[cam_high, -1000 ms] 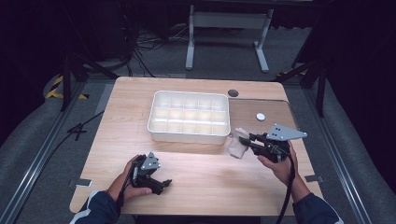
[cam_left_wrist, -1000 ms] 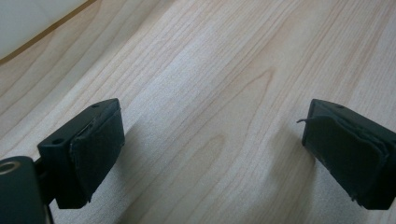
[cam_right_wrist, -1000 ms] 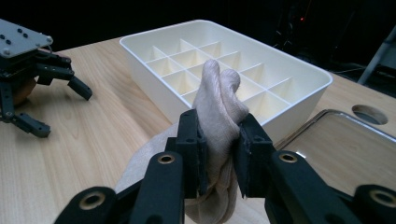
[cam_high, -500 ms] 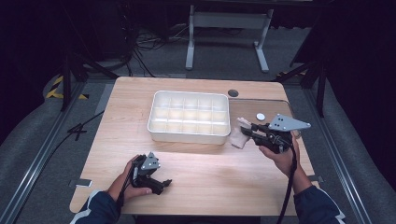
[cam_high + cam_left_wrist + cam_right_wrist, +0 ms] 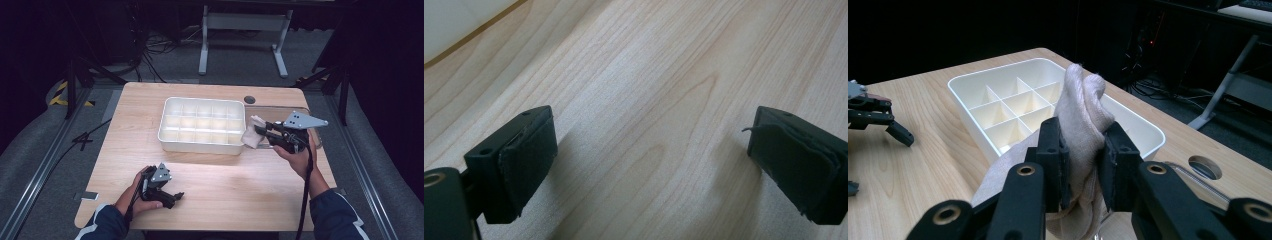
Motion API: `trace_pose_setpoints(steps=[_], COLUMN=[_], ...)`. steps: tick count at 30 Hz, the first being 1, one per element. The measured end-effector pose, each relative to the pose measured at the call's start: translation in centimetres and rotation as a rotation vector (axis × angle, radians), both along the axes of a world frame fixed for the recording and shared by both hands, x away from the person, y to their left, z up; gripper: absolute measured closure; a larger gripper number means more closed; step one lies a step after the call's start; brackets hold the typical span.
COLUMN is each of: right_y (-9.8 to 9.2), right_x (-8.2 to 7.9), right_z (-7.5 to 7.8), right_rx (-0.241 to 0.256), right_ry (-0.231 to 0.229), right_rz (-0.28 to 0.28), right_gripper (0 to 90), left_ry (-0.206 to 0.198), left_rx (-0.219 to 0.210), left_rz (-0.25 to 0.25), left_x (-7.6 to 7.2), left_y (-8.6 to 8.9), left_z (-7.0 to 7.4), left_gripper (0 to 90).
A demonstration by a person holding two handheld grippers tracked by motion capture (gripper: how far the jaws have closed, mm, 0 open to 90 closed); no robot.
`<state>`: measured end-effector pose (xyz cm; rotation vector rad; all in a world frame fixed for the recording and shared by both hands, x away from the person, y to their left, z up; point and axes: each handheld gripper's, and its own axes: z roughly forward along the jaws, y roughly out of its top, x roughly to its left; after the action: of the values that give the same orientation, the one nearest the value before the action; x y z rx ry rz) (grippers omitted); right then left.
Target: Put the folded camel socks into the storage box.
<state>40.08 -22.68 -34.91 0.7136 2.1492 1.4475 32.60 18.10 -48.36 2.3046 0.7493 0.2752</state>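
Now cloth (image 5: 1083, 107) pinched between right tongs (image 5: 1082, 162).

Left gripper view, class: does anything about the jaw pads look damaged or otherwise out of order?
Yes. On the left gripper, the right-hand pad looks worn: its black facing is frayed and lifting at the upper edge, with a loose strand curling off. The opposite pad looks whole. The jaws stand wide apart over bare wooden table, holding nothing.

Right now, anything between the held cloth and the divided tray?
Nothing visible. The right tongs are shut on the cream cloth, held just off the right end of the white divided tray. The tray's compartments look empty. The left tongs rest open near the table's front edge.
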Motion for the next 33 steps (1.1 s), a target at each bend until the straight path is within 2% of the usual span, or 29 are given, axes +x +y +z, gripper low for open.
trace_pose_setpoints(steps=[10,15,19,21,27,33], right_y=[1.3,2.2,3.1,3.3,4.4,4.8], right_x=[1.4,2.0,2.8,3.1,4.0,4.5], right_z=[0.2,0.2,-0.4,-0.6,-1.4,-2.1], right_rx=[-0.029,-0.068,-0.103,-0.096,-0.141,-0.148], right_ry=[-0.013,-0.018,-0.014,-0.005,0.001,0.011], right_rz=[-0.006,-0.007,-0.016,-0.018,-0.029,-0.025], right_gripper=[74.1,74.1,74.1,74.1,74.1,74.1], left_ry=[0.0,0.001,0.0,0.001,-0.001,-0.001], left_rx=[0.0,-0.005,-0.004,-0.003,0.0,0.002], left_rz=[0.0,0.004,0.004,0.003,0.002,-0.002], left_x=[0.0,0.0,0.0,0.0,0.0,0.0], left_y=[0.0,0.0,0.0,0.0,0.0,0.0], left_z=[0.0,0.0,0.0,0.0,0.0,0.0], left_gripper=[5.9,5.9,5.9,5.9,5.7,5.6])
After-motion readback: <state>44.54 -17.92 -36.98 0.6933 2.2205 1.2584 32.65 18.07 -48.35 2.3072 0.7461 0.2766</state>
